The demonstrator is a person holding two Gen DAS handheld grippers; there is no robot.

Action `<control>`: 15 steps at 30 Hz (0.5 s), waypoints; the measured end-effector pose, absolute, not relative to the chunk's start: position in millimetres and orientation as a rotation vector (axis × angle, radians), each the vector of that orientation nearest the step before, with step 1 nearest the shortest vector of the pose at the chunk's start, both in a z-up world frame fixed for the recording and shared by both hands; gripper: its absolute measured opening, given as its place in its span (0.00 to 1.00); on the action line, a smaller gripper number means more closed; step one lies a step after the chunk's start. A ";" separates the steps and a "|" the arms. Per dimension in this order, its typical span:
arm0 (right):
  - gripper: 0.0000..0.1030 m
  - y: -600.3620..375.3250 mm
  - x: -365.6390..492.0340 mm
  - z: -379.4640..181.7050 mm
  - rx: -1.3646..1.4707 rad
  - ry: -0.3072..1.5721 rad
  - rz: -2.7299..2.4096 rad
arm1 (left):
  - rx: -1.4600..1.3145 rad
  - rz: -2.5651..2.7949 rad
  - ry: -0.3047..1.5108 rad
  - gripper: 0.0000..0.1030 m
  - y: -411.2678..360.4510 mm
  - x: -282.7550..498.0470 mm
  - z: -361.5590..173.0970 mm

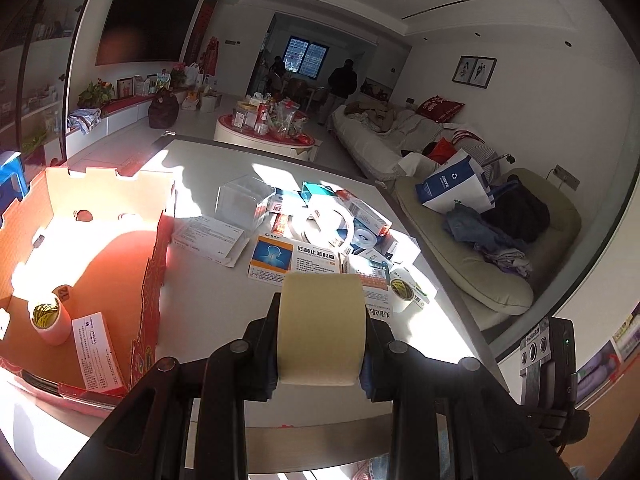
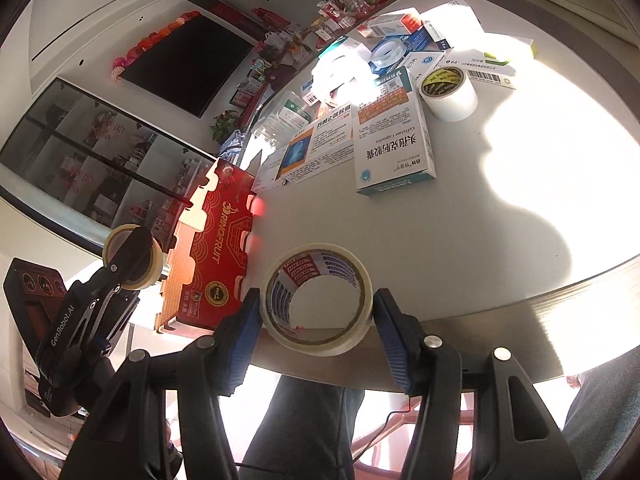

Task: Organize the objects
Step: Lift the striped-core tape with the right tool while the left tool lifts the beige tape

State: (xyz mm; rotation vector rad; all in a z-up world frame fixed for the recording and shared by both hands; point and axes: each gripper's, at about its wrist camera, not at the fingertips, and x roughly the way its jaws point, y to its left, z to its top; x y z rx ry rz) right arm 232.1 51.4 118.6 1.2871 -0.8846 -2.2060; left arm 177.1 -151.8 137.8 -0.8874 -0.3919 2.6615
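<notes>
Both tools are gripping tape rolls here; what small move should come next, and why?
Probably carry the left tool and its beige masking-tape roll leftward over the open red cardboard box. The box stands just to its left, already holds a white tape roll, and the right tool holds its clear tape roll further off.

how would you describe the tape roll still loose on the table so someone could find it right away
Start at the white table and find the pile of medicine boxes in the sunlit part. At the pile's edge stands a white tape roll, on end, touching nothing but the tabletop. Unlike the two rolls held in grippers, its core is printed yellow and black, and no box lies on it.
</notes>
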 end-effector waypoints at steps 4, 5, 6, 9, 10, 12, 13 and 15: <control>0.54 48.6 235.0 123.0 1.283 -0.873 -2.209 | -0.873 2.675 -0.417 0.31 -160.9 185.3 138.6; 0.54 47.6 235.7 124.4 1.281 -0.870 -2.210 | -0.874 2.676 -0.422 0.31 -162.5 186.6 138.2; 0.54 46.9 235.5 125.5 1.279 -0.869 -2.211 | -0.874 2.677 -0.427 0.31 -164.2 188.5 137.1; 0.54 44.2 236.4 128.4 1.275 -0.866 -2.210 | -0.871 2.683 -0.441 0.31 -170.1 193.0 136.4; 0.54 43.2 237.0 129.0 1.274 -0.863 -2.210 | -0.869 2.685 -0.445 0.31 -172.1 193.4 136.6; 0.54 41.2 238.3 129.7 1.275 -0.860 -2.209 | -0.861 2.693 -0.453 0.31 -175.2 194.5 137.5; 0.54 40.2 239.2 130.2 1.276 -0.861 -2.207 | -0.857 2.696 -0.457 0.31 -176.5 194.8 137.9; 0.54 39.1 240.2 130.2 1.278 -0.862 -2.204 | -0.847 2.704 -0.466 0.31 -180.0 195.6 139.2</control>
